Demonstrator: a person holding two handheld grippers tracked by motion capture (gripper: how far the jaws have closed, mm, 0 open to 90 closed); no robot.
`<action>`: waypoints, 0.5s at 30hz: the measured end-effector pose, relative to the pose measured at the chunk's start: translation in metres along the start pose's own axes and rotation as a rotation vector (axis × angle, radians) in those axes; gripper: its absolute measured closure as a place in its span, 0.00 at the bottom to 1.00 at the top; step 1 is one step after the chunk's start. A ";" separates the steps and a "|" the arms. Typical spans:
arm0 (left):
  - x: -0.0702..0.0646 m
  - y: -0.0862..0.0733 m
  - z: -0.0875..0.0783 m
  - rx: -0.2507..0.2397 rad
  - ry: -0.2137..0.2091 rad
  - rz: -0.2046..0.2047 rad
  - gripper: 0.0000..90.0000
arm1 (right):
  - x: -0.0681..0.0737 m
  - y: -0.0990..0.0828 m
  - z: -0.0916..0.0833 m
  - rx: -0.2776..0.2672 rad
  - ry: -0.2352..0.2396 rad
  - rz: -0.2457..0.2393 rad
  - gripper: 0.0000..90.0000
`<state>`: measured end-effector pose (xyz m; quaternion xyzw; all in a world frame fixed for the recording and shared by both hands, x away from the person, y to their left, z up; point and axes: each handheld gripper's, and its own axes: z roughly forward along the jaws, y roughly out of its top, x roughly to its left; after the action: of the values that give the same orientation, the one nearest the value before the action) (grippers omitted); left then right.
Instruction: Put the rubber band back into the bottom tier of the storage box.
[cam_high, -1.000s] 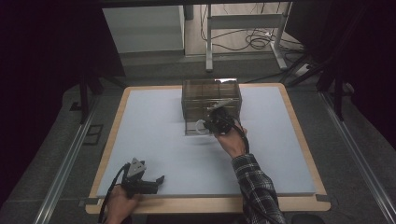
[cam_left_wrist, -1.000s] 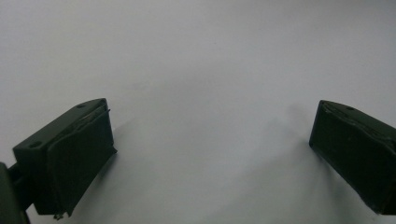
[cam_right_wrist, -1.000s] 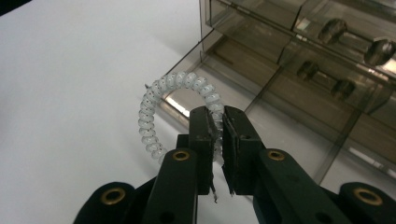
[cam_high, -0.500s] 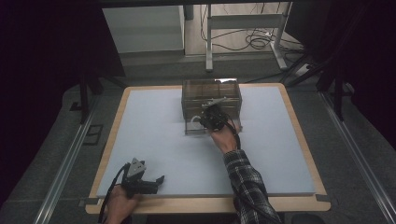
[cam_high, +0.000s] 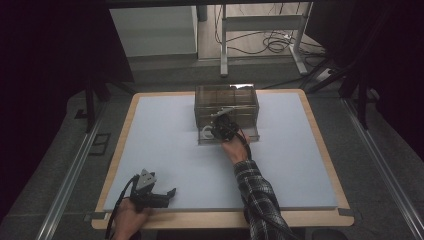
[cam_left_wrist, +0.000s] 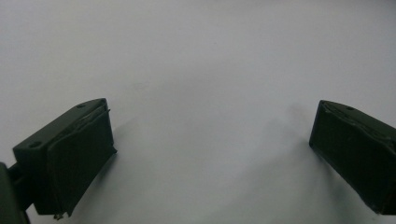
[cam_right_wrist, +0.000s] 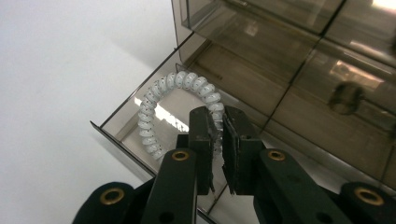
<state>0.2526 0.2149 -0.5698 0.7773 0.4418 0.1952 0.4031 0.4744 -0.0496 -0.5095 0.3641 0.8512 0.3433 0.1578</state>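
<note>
My right tongs (cam_right_wrist: 218, 140) grip the white spiral hair tie (cam_right_wrist: 161, 100) over the smoky clear plastic drawer (cam_right_wrist: 140, 140). I should lower it inside before releasing. Left tongs (cam_left_wrist: 210, 154) rest released.

From above, the coiled ring (cam_high: 206, 132) is a small pale blur in the open drawer (cam_high: 252, 139). The right tongs (cam_right_wrist: 222, 122) cover part of its loop; the cabinet (cam_right_wrist: 299, 56) is cropped.

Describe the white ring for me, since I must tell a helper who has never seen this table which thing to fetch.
Start at the smoky clear drawer box at the table's far middle. Its lower left drawer is pulled out toward the person. Inside hangs a white spiral coil hair tie, pinched by the right hand-held gripper; it is the one pale, ribbed loop there.
</note>
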 end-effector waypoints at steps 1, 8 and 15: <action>0.000 0.000 0.000 0.000 0.000 0.000 0.00 | 0.000 0.000 0.002 0.004 0.001 -0.001 0.90; 0.000 0.000 0.000 0.000 0.000 0.000 0.00 | 0.002 -0.003 0.007 0.015 0.012 0.002 0.85; 0.000 0.000 0.000 0.000 0.000 0.000 0.00 | 0.002 -0.001 0.002 0.010 0.004 0.001 0.78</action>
<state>0.2526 0.2149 -0.5698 0.7773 0.4418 0.1952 0.4032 0.4737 -0.0480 -0.5116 0.3644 0.8532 0.3398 0.1540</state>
